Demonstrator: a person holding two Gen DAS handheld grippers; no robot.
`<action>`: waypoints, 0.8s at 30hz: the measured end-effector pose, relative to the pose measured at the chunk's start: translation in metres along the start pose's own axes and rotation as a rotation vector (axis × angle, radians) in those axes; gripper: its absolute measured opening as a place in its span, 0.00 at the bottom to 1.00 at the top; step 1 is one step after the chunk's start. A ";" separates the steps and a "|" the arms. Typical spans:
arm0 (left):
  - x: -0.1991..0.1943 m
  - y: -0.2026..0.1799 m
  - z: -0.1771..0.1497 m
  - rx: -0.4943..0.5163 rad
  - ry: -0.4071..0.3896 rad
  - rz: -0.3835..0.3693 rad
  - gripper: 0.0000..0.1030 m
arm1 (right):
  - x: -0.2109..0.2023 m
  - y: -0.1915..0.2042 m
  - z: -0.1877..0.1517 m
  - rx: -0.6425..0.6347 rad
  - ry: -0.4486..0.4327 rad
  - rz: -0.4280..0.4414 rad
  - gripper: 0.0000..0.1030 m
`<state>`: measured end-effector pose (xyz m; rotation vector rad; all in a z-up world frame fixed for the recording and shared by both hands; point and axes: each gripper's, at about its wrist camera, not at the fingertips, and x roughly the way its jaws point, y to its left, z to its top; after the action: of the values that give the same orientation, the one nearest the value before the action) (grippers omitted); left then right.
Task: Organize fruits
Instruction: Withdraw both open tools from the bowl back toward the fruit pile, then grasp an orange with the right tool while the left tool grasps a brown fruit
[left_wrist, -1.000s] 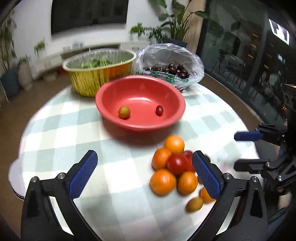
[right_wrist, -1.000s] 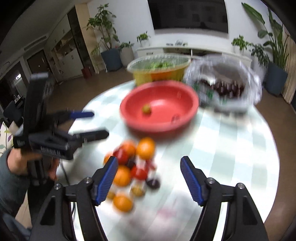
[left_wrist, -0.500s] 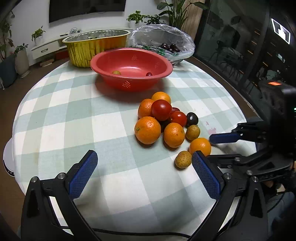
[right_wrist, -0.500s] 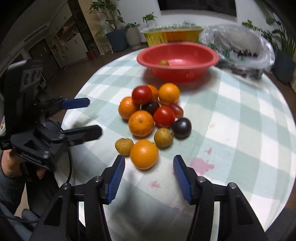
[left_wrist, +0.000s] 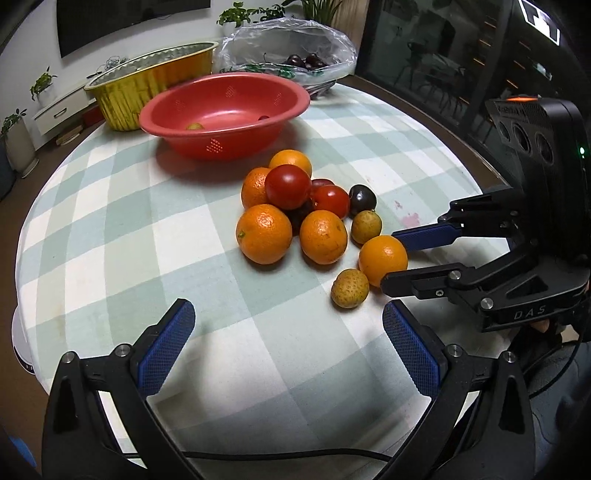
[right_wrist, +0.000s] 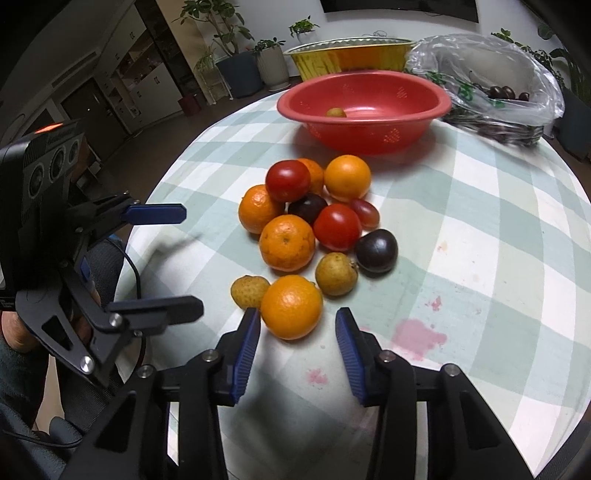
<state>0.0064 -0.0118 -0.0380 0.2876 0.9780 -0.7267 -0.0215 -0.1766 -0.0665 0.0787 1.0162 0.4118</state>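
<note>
A pile of fruit lies mid-table: several oranges, two tomatoes (right_wrist: 287, 180), dark plums (right_wrist: 376, 250) and small brownish fruits (right_wrist: 334, 274). My right gripper (right_wrist: 297, 325) is open, its fingers on either side of the nearest orange (right_wrist: 291, 307), not closed on it; in the left wrist view this gripper (left_wrist: 391, 254) flanks the same orange (left_wrist: 383, 259). My left gripper (left_wrist: 288, 339) is open and empty over bare cloth in front of the pile. A red bowl (left_wrist: 225, 110) behind the pile holds two small fruits.
A gold foil tray (left_wrist: 155, 88) with greens stands behind the bowl. A clear plastic bag (left_wrist: 291, 55) of dark cherries sits at the back right. The round table has a checked cloth (left_wrist: 110, 229); its edge is near both grippers.
Both grippers have pulled back and dropped lower toward the table. My right gripper has narrowed and moved forward around the nearest orange. The left gripper stays wide open.
</note>
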 end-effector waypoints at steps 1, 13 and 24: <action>0.001 0.000 0.000 0.001 0.002 -0.001 1.00 | 0.000 0.000 0.001 0.003 -0.001 0.007 0.45; 0.017 -0.014 0.006 0.048 0.029 0.004 1.00 | 0.003 -0.005 -0.001 0.027 0.006 0.039 0.37; 0.035 -0.034 0.015 0.087 0.053 -0.042 0.54 | -0.023 -0.020 -0.008 0.075 -0.030 0.011 0.37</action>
<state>0.0053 -0.0599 -0.0553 0.3648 1.0062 -0.8049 -0.0328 -0.2047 -0.0576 0.1577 1.0022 0.3810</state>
